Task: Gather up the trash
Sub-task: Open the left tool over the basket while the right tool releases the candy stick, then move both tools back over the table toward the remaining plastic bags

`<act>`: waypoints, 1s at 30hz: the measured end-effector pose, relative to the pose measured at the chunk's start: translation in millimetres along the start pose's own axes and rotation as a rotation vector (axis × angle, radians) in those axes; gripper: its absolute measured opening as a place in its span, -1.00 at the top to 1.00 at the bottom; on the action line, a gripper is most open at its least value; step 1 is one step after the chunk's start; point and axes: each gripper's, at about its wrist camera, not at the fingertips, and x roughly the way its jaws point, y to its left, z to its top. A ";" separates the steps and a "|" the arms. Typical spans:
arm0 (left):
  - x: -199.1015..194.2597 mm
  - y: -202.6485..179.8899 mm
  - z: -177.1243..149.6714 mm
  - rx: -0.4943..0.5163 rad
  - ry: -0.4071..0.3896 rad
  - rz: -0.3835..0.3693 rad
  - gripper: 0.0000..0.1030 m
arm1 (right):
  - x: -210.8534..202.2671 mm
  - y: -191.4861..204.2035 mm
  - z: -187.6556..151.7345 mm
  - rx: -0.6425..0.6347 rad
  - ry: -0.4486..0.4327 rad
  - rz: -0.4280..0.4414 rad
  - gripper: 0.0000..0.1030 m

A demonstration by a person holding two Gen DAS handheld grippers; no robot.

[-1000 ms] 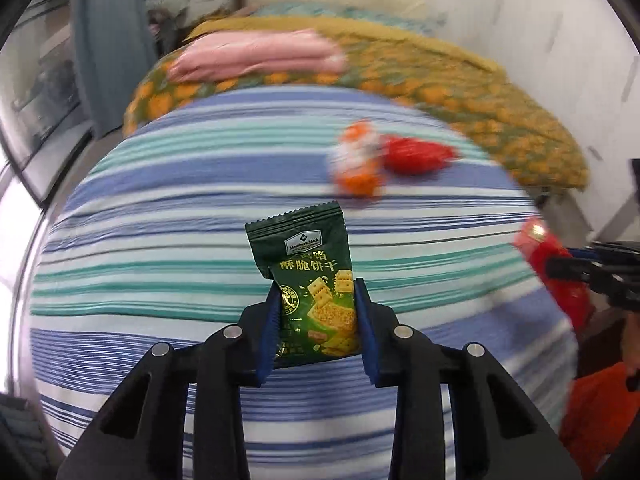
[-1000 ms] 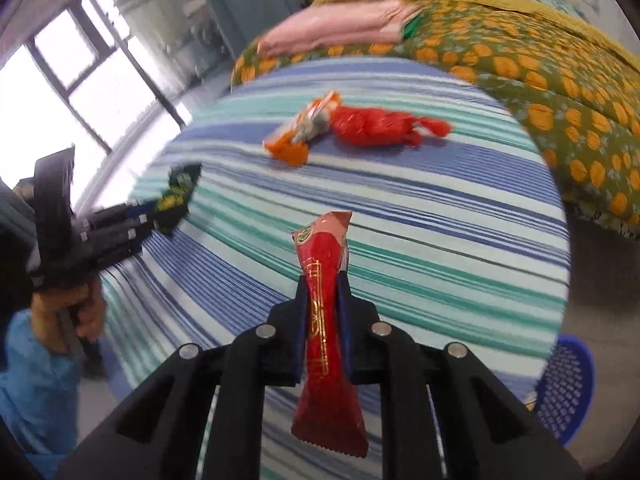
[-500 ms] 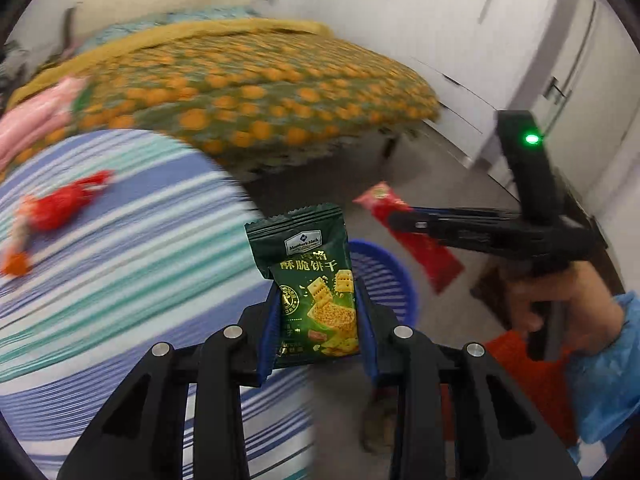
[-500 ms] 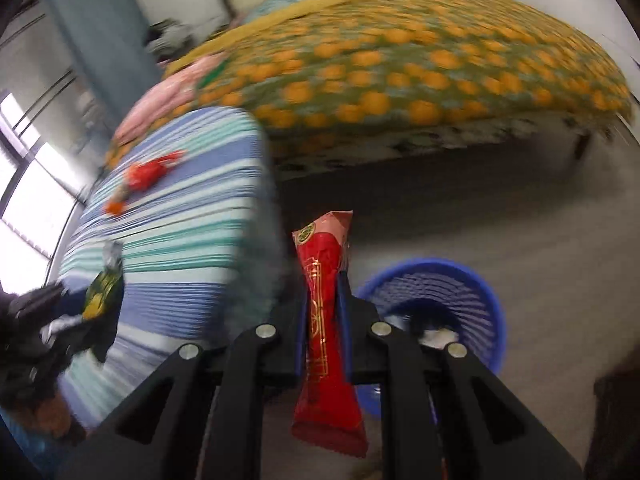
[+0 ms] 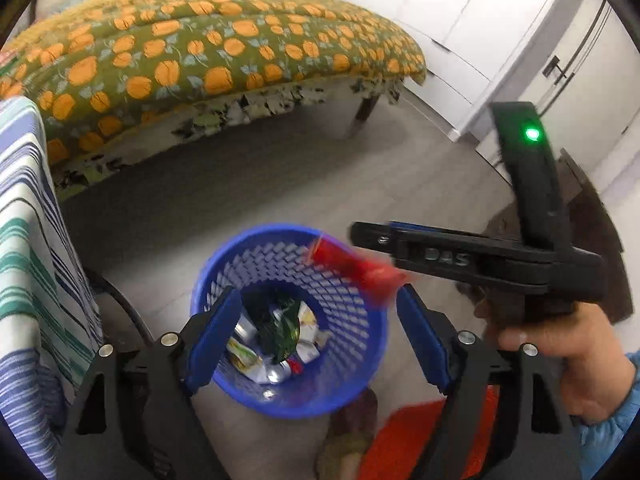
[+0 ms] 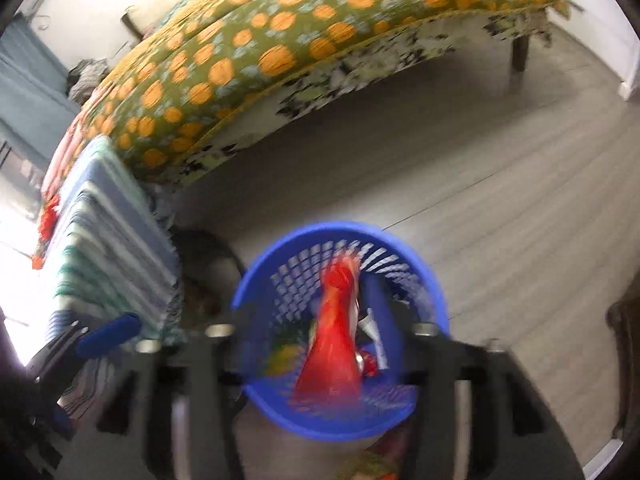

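the green packet point(image 5: 280, 326) now lies inside the blue bin point(image 5: 224, 276), on top of cans and wrappers already there; half a second ago it was pinched upright in the left gripper point(image 5: 318, 334), which is now spread wide and empty directly above the bin mouth. that item is judged delivered. the red packet point(image 5: 352, 270) is at the bin as well: in the left view it shows blurred over the far rim, just below the tip of the right gripper point(image 5: 362, 234); in the right view it streaks down across the bin opening point(image 6: 334, 336), between the fingers. the right gripper's fingers appear drawn well apart in that blurred view, where half a second ago they clamped the packet, so release is judged under way, with the packet falling or about to fall; whether it has fully left the pads cannot be confirmed through the motion blur. both views have swung from the striped table point(image 5: 28, 240) to the floor beside the bed point(image 5: 200, 48). an orange and a red wrapper point(image 6: 48, 216) remain on the table top at the left edge of the right view. judgement: two pieces nearly accounted for, collection incomplete; a return to the table is required. risk noted: the red packet sits near the rim and could drop outside.
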 end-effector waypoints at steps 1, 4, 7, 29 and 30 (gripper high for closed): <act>-2.8 -0.8 -0.2 -0.001 -0.009 0.016 -0.57 | -4.1 -4.1 -0.3 0.019 -0.015 -0.002 -0.08; -28.7 -4.5 -2.7 0.012 -0.085 0.055 -0.65 | -18.1 -16.4 -1.5 0.072 -0.066 -0.020 -0.37; -62.3 -7.0 -8.8 0.030 -0.158 0.164 -0.80 | -29.1 -14.6 -3.6 0.072 -0.107 -0.038 -0.61; -264.9 128.7 -106.3 -0.221 -0.302 0.622 -0.89 | -84.3 234.2 -92.5 -0.448 -0.290 0.002 -0.91; -270.8 138.8 -110.0 -0.241 -0.306 0.637 -0.90 | -81.4 248.5 -95.4 -0.474 -0.284 0.004 -0.91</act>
